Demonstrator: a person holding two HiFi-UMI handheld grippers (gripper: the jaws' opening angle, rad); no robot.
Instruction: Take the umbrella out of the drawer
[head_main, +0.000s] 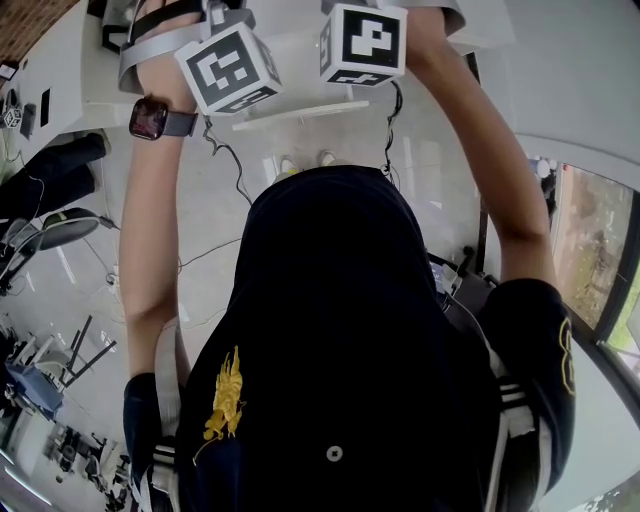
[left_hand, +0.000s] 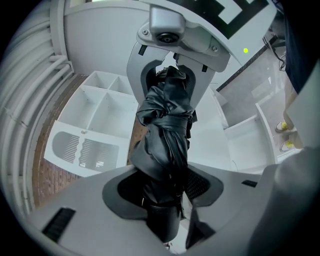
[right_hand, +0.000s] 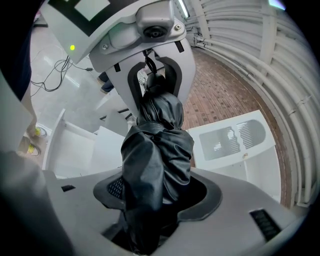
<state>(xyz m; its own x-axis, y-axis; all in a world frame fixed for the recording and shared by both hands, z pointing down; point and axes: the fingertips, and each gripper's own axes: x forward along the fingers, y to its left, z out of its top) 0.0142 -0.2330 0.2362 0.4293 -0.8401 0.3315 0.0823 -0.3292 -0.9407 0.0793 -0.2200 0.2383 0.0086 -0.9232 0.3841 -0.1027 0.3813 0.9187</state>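
Observation:
A folded black umbrella (left_hand: 167, 135) wrapped with its strap hangs in the air between my two grippers. In the left gripper view my left gripper (left_hand: 162, 200) is shut on one end, by the black handle. The other end runs into the grey housing (left_hand: 175, 30) of the opposite gripper. In the right gripper view my right gripper (right_hand: 150, 200) is shut on the umbrella (right_hand: 157, 150) at its bunched fabric end. In the head view only the marker cubes (head_main: 228, 68) (head_main: 362, 42) show, held high ahead of the person's head. The jaws are hidden there.
Below the umbrella lie white open drawers and compartments (left_hand: 100, 105) and a white slotted panel (left_hand: 82, 150) on a brick-patterned floor (right_hand: 225, 95). White ribbed pipes (right_hand: 280, 60) curve along one side. Cables (head_main: 225, 150) trail over the pale floor.

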